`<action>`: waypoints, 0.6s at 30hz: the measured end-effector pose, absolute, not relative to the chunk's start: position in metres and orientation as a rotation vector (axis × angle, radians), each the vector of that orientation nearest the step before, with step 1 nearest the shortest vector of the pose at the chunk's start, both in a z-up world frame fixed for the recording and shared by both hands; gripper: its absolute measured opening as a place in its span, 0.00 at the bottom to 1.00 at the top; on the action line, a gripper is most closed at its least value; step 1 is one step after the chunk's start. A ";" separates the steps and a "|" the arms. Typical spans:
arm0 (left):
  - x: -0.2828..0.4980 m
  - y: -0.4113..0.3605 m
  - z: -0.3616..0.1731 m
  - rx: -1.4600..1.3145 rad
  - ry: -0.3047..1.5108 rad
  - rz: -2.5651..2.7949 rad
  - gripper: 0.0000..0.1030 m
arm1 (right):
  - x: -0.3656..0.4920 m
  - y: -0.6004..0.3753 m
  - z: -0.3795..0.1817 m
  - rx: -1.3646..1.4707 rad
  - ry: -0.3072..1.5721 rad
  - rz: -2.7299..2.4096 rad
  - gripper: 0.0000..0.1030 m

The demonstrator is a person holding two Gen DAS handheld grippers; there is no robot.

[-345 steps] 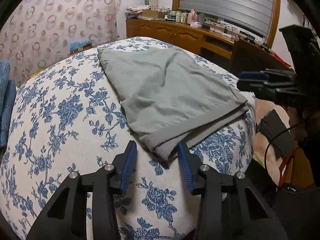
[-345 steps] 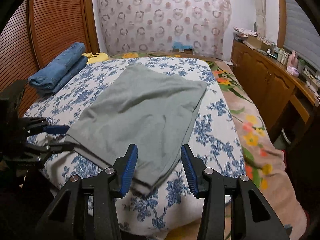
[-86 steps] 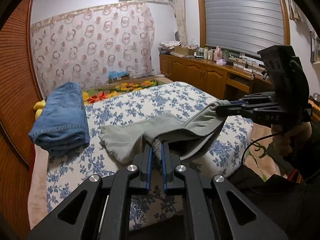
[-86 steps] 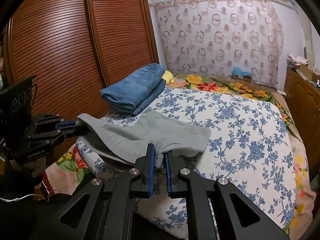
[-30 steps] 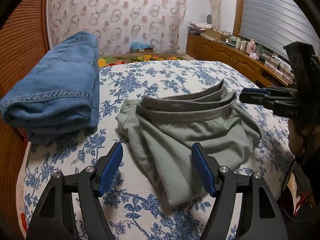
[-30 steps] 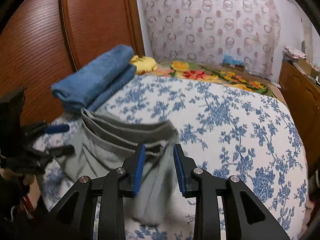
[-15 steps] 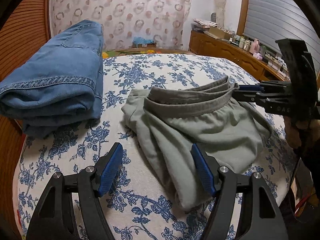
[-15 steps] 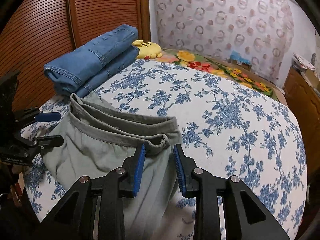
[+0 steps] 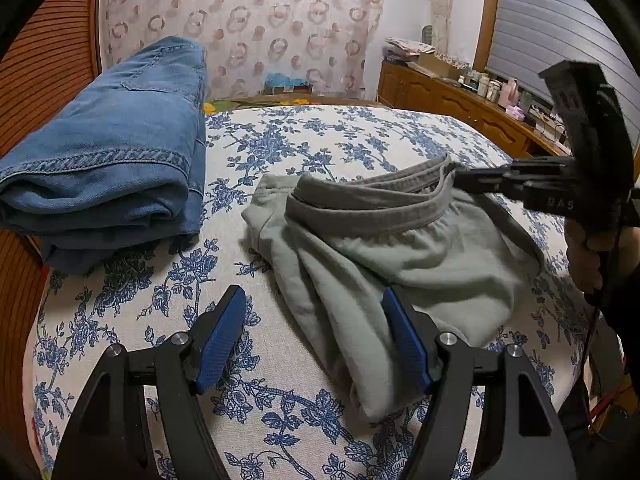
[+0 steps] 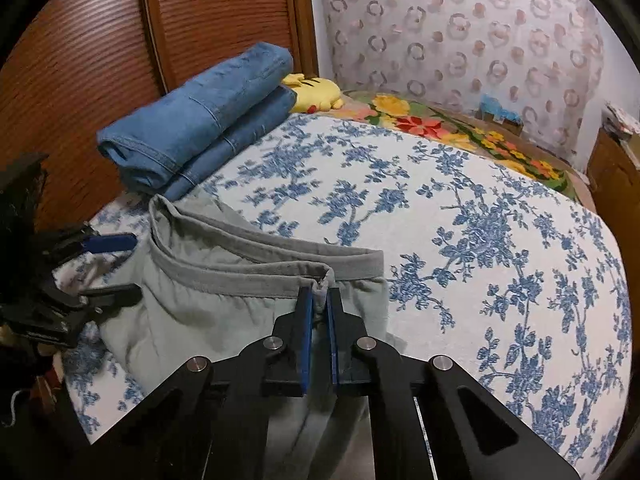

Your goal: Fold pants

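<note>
The grey pants [image 9: 404,248] lie folded and bunched on the floral bed, the waistband on top; they also show in the right wrist view [image 10: 224,292]. My left gripper [image 9: 316,336] is open and empty, just in front of the near edge of the pants. It shows at the left of the right wrist view [image 10: 116,266]. My right gripper [image 10: 319,300] is shut on the waistband's right end. In the left wrist view it reaches in from the right [image 9: 460,182], holding that end slightly raised.
Folded blue jeans [image 9: 108,152] lie at the bed's left, close to the pants, seen too in the right wrist view [image 10: 200,116]. A yellow plush [image 10: 316,92] lies behind them. A wooden dresser [image 9: 452,100] with clutter stands at the right. A slatted wardrobe [image 10: 120,40] stands at the left.
My right gripper has closed on the waistband end; half a second ago it was open around it. My left gripper has stayed open in place.
</note>
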State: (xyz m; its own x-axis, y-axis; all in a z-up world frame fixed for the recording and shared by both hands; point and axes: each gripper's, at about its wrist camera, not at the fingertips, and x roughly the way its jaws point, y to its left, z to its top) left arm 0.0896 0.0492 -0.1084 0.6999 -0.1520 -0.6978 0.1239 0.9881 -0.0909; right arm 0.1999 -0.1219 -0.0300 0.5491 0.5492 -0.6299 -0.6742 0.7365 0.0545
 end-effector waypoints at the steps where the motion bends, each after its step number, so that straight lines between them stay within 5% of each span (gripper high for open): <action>1: 0.090 0.049 -0.109 -0.039 0.779 -0.153 0.70 | 0.198 -0.123 -0.027 -0.199 0.649 0.717 0.06; 17: 0.085 0.051 -0.105 -0.045 0.753 -0.144 0.70 | 0.203 -0.128 -0.022 -0.156 0.650 0.571 0.06; 18: 0.082 0.051 -0.104 -0.046 0.747 -0.140 0.70 | 0.202 -0.130 -0.020 -0.155 0.648 0.568 0.13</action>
State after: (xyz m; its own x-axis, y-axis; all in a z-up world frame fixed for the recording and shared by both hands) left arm 0.0818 0.0509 -0.1038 0.7251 -0.1436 -0.6735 0.1107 0.9896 -0.0919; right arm 0.2021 -0.1297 -0.0195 0.6515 0.4511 -0.6099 -0.5455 0.8373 0.0365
